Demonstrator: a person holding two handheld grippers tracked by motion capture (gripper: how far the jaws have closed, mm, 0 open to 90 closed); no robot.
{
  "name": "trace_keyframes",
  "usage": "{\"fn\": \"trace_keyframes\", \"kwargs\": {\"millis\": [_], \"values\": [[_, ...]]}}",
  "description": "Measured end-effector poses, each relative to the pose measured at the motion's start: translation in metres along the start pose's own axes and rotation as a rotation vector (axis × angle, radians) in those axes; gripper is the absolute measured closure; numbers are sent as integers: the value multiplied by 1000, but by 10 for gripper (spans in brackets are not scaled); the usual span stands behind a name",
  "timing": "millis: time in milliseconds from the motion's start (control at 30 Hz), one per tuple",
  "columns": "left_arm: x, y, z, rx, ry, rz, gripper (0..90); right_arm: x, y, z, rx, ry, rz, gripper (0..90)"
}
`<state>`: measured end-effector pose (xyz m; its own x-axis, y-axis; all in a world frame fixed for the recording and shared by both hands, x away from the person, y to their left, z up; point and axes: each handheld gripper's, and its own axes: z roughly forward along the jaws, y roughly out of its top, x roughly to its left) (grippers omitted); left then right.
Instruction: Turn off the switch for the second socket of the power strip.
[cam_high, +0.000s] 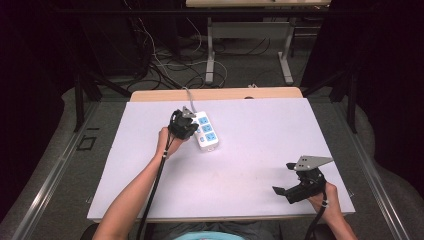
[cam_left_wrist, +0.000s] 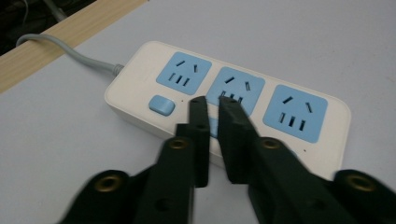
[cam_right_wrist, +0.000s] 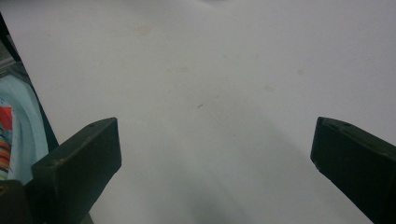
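We saw the right hand-held gripper (cam_high: 286, 181) resting low over the white surface (cam_high: 250, 150) with its jaws spread wide and empty. Farther off, the left hand-held gripper (cam_left_wrist: 212, 100), jaws nearly pressed together and pinching nothing, hovered with the power strip (cam_left_wrist: 233, 100) just beneath its tips, at the middle blue socket (cam_left_wrist: 240, 88).

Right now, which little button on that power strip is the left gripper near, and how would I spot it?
Start at the white mat on the table and find the white power strip near its far edge, where a grey cable leaves it. The switch sits at that cable end, below the first socket. It is the one plain rounded blue button, without slots.
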<state>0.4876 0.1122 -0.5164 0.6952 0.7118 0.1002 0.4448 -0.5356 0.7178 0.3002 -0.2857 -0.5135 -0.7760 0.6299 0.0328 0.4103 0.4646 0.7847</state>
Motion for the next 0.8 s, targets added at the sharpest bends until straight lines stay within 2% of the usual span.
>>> {"fn": "trace_keyframes", "kwargs": {"millis": [67, 133, 200, 333, 433, 567, 800], "values": [[0, -2, -5, 5, -1, -6, 782, -1, 0, 0, 3, 4, -10, 13], [1, -3, -10, 8, -2, -10, 741, 0, 0, 0, 4, 0, 1, 13], [2, -3, -16, 10, -1, -14, 646, -1, 1, 0, 6, 4, -10, 13], [2, -5, -28, 15, 7, -32, 394, 0, 1, 1, 4, -2, 4, 13], [1, -9, -38, 22, 15, -32, 286, 0, 1, 0, 4, -3, -4, 13], [-2, -16, -50, 39, 23, -42, 195, 0, 1, 0, 5, 0, 0, 12], [-8, -26, -71, 45, 48, -49, 134, 0, 1, 0, 11, 3, 0, 13]]}}
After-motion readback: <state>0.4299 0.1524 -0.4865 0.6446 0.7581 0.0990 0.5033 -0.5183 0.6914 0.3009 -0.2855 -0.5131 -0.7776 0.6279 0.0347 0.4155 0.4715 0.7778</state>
